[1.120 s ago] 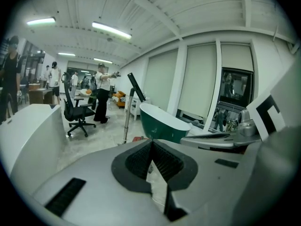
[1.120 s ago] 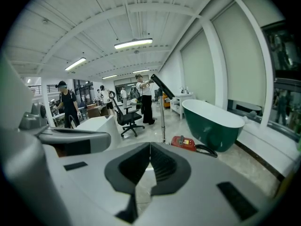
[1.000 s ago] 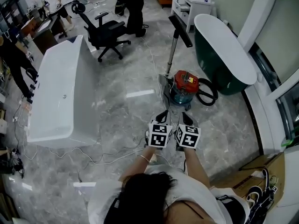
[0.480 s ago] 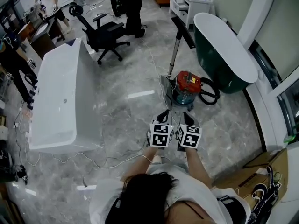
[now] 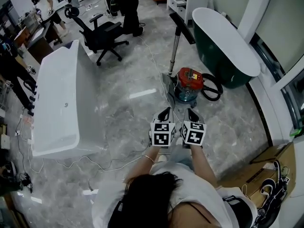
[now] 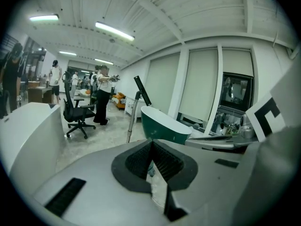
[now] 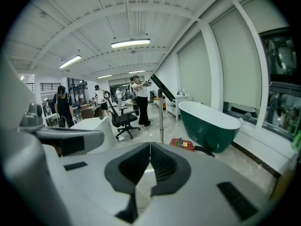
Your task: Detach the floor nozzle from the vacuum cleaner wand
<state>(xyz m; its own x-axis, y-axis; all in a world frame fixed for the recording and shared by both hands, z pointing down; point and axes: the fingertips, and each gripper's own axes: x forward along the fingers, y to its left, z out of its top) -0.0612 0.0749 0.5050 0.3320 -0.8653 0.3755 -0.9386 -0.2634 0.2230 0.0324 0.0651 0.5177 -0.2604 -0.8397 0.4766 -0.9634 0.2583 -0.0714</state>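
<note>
Left gripper (image 5: 165, 114) and right gripper (image 5: 192, 115) are closed, empty; floor nozzle (image 5: 183, 28) tops the wand (image 5: 175, 51), well ahead of both.

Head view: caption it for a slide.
Left gripper and right gripper, both shut, side by side before red vacuum cleaner; wand upright, floor nozzle on top.

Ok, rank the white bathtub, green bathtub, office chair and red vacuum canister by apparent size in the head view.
1. white bathtub
2. green bathtub
3. office chair
4. red vacuum canister
The white bathtub lies nearer the camera, so its lead over the green one may be only apparent.
</note>
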